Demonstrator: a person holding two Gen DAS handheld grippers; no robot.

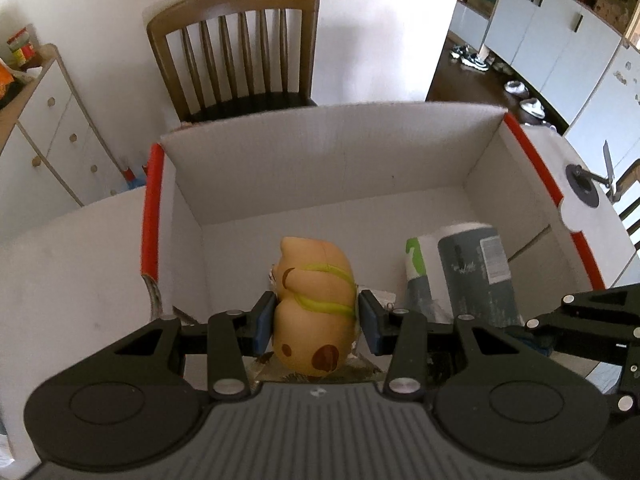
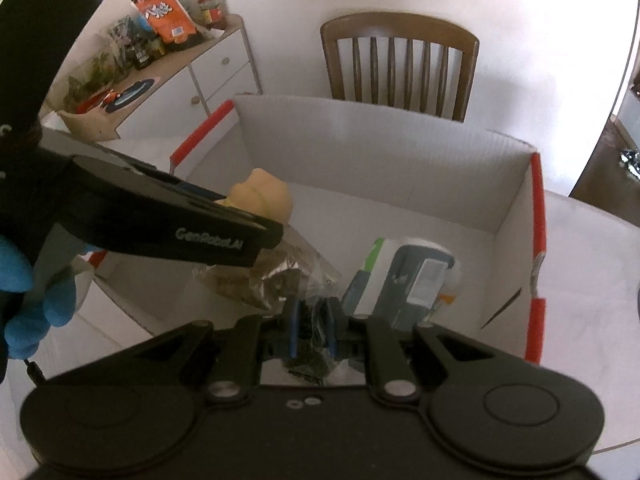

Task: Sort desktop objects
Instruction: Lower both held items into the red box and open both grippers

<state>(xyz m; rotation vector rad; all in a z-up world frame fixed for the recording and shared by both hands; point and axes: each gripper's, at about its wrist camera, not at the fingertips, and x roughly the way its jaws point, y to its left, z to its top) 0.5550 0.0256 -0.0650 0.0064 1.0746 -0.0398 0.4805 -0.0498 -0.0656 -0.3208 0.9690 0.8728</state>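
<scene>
My left gripper (image 1: 316, 320) is shut on a tan squishy animal toy (image 1: 316, 300) with green stripes and brown spots, held over the open white cardboard box (image 1: 320, 148). The toy also shows in the right wrist view (image 2: 264, 196), past the left gripper body (image 2: 160, 224). My right gripper (image 2: 313, 328) is shut on a clear plastic bag of small black parts (image 2: 310, 356), low inside the box (image 2: 360, 152). A grey-and-white packet (image 1: 472, 272) lies on the box floor to the right; it also shows in the right wrist view (image 2: 408, 284).
A crinkled clear bag with brown contents (image 2: 272, 280) lies in the box. The box has red edge strips (image 1: 152, 208). A wooden chair (image 1: 240, 52) stands behind the table. A white cabinet (image 2: 208, 76) with snacks is at the left.
</scene>
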